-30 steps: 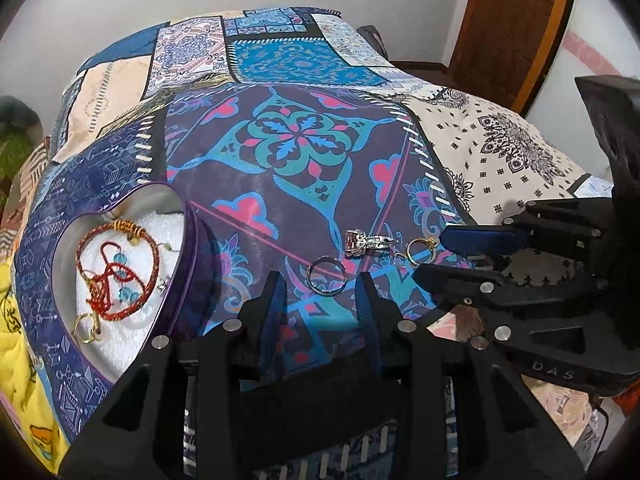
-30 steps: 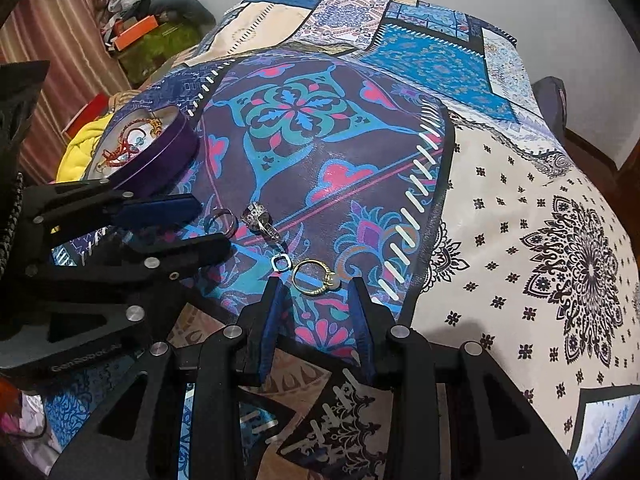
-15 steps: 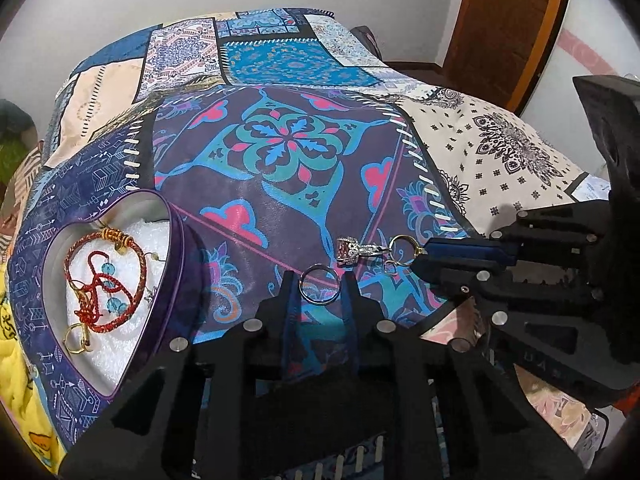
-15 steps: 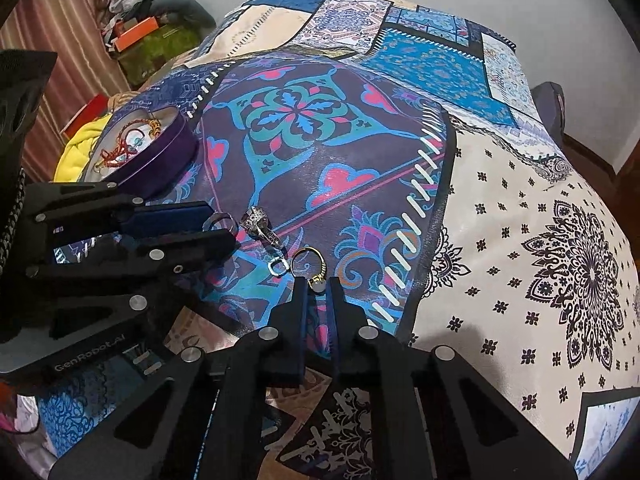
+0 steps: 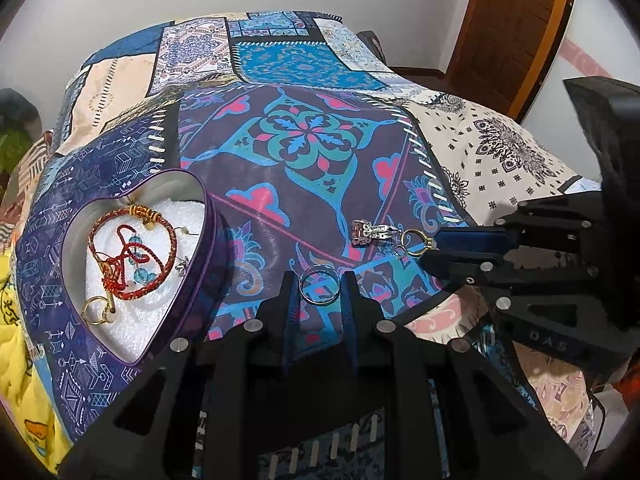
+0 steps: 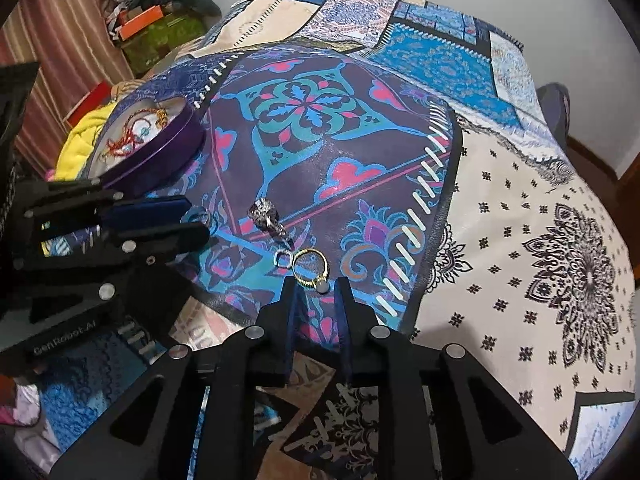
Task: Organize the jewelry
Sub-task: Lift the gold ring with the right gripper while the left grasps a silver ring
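1. The left gripper [image 5: 318, 282] has just been closing and is now clamped on the silver ring [image 5: 320, 302], one pad on each side of the band. The ring still lies flat on the bedspread [image 5: 280, 184]. The grip is on a thin round edge, so the ring could squirt out forward or twist when lifted.
2. The right gripper [image 6: 316, 292] has just been opening. Its jaws stand narrowly apart and released, with only the stone end of the gold ring [image 6: 308, 283] between the tips. Most of the band lies ahead of them, so closing here may pinch only the stone and flick the ring away.
3. A small square ring [image 6: 283, 258] touches the gold one and could be dragged along.
4. The heart-shaped tin [image 5: 208, 216] sits well to the left, so a weakly held ring may drop on the way.
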Motion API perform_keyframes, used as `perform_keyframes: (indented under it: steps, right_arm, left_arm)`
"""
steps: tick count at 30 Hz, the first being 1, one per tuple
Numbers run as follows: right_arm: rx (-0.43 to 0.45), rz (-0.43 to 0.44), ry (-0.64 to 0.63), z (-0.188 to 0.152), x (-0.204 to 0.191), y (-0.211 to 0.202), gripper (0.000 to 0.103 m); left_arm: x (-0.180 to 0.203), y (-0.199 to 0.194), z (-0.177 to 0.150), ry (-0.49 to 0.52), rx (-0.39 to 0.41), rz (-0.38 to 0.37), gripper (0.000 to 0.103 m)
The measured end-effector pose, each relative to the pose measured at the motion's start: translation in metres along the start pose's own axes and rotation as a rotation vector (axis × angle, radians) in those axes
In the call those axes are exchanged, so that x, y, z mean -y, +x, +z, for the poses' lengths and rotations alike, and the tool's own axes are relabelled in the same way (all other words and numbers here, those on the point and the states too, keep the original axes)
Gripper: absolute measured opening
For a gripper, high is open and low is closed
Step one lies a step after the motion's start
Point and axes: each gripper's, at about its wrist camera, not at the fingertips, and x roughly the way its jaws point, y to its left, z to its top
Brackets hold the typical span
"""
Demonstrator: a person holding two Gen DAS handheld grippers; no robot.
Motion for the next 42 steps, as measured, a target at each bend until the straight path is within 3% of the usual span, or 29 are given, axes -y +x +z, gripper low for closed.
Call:
perform_keyframes:
  steps: [12,17,23,32,42]
  right_arm:
    - [0.012,-0.004,-0.019,0.005,-0.006,0.005,0.017]
    - [0.031,-0.011,-0.015,0.005,-0.009,0.002,0.008]
    - [0.039,-0.014,-0.014,0.006,-0.010,-0.003,0.008]
    - [0.104,-0.026,-0.019,0.009,-0.017,-0.030,0.008]
    - [0.230,0.024,-0.038,0.039,-0.043,-0.062,0.008]
  left_arm:
    - [-0.005,-0.002,0.000,-0.018,0.009,-0.019,0.020]
    - [-0.005,-0.007,0.000,-0.018,0.018,-0.016,0.020]
    - [-0.008,-0.021,0.000,-0.022,0.041,-0.010,0.020]
    - [-0.018,-0.052,0.002,-0.047,0.103,0.006,0.020]
    - [-0.047,-0.086,0.004,-0.103,0.182,0.049,0.020]
